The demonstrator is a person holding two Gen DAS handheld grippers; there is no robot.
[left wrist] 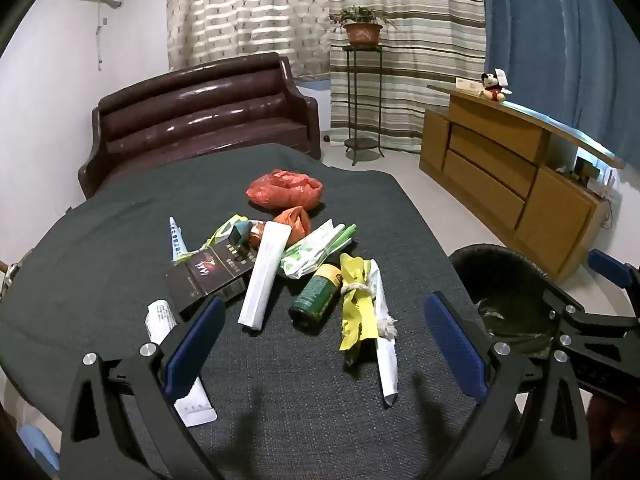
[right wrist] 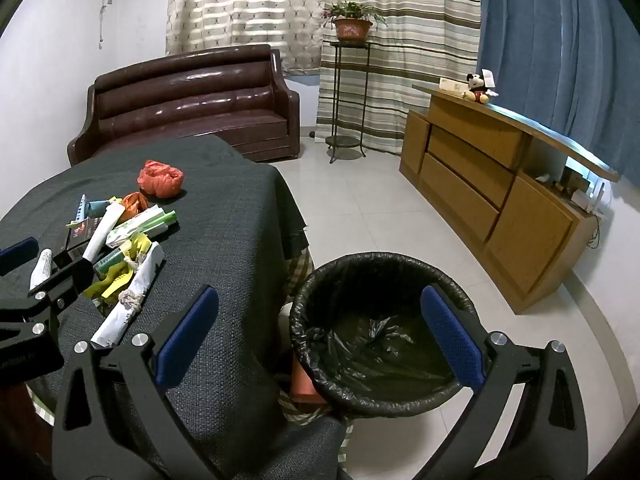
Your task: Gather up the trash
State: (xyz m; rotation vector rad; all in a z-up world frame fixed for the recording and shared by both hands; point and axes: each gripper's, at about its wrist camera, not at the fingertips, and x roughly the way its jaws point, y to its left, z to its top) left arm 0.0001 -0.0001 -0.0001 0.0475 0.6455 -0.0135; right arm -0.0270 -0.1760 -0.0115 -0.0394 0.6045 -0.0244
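— Dark grey cloth covers the table (left wrist: 100,248), and the litter sits in one heap near its middle: a red plastic bag (left wrist: 285,193), a black carton (left wrist: 210,278), a white tube (left wrist: 266,274), a green bottle (left wrist: 318,294), a yellow scrap tied with string (left wrist: 356,300).

— Has anything gone into the bin?

— Not that I can see. The bin (right wrist: 320,280) stands on the floor just beside the table's edge, and only its crumpled black liner shows inside. I judge the job barely begun; the whole heap is left.

— And the grippers?

— The left gripper (left wrist: 324,340) hovers over the near side of the heap, fingers spread wide, nothing between them. The right gripper (right wrist: 316,340) hangs between the table edge and the bin, equally wide and empty.
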